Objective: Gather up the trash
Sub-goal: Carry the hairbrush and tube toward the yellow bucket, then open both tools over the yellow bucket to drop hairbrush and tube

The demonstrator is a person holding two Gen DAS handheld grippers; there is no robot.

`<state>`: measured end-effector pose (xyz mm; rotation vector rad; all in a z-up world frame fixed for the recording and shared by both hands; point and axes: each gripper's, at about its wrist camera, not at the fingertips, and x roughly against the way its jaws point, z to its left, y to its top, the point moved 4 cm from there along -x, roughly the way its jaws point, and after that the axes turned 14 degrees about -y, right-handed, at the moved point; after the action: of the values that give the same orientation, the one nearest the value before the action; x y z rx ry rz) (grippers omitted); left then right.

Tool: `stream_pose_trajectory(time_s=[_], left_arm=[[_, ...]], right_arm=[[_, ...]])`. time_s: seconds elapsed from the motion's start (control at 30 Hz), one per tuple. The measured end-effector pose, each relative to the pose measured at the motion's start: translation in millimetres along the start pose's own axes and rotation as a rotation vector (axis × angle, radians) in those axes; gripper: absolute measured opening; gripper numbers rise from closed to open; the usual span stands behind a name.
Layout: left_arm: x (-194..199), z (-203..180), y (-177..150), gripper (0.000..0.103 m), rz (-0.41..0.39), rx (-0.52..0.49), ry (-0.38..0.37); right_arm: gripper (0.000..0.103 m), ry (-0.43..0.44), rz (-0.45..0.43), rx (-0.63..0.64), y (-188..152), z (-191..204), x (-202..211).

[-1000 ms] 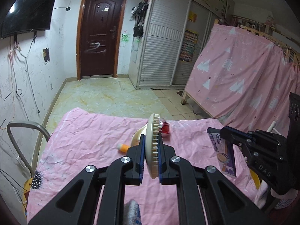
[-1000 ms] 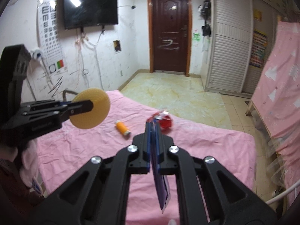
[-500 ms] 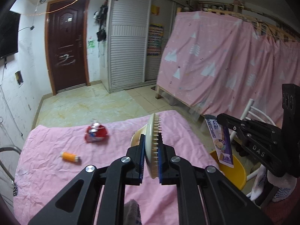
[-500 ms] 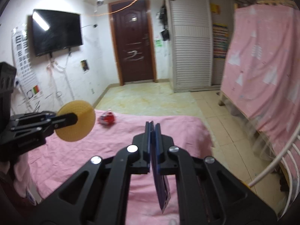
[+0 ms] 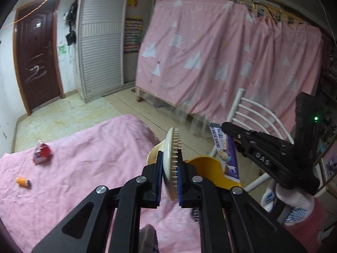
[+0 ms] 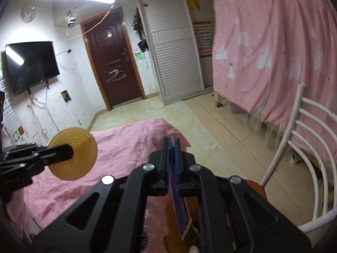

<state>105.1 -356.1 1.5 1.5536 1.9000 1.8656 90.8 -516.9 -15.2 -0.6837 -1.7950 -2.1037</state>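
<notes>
Pink sheet point(image 5: 88, 168) covers the bed, with a curtained bunk and a white chair point(image 6: 305, 147) off to the right. The left gripper point(image 5: 169, 168) is clamped on a round bristle brush point(image 5: 173, 147), and the right gripper point(image 6: 173, 164) is pinching a flat purple packet point(image 5: 226, 154) by its top edge, so the rest just dangles. Both hang over the bed's right edge, right above a yellow bin point(image 5: 210, 168) by the chair.

What could go wrong: the packet is thin and floppy, so if it's let go off-centre it could catch the rim and slide to the floor. The brush is only gripped across its edge and could twist out early. Both grippers crowd one small opening and could knock each other. Also a red wrapper point(image 5: 42, 152) and an orange tube point(image 5: 22, 181) are well apart on the sheet, easy to forget.
</notes>
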Motion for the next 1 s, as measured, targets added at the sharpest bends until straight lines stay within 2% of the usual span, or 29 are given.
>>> stream_pose_trajectory(time_s=[0.27,0.5,0.6,0.77,1.0], left_arm=[[-52,-31,-8,0.001,0.080,-0.019,-0.042],[-88,-53,-12,0.001,0.145,-0.050,-0.064],[-103,-62,-16,0.001,0.168,-0.060,-0.077],[-123,-68,-18,0.003,0.201,-0.049,-0.098],[-124,-61,-20,0.008,0.203,-0.027,-0.087]], right_arm=[[0.004,-0.021,0.023,-0.113,-17,-50,-23],[0.007,-0.059,0.056,-0.176,-30,-74,-40],[0.014,-0.062,0.059,-0.203,-32,-86,-42],[0.032,-0.051,0.049,-0.231,-34,-94,-40],[0.041,-0.055,0.041,-0.238,-35,-95,-37]])
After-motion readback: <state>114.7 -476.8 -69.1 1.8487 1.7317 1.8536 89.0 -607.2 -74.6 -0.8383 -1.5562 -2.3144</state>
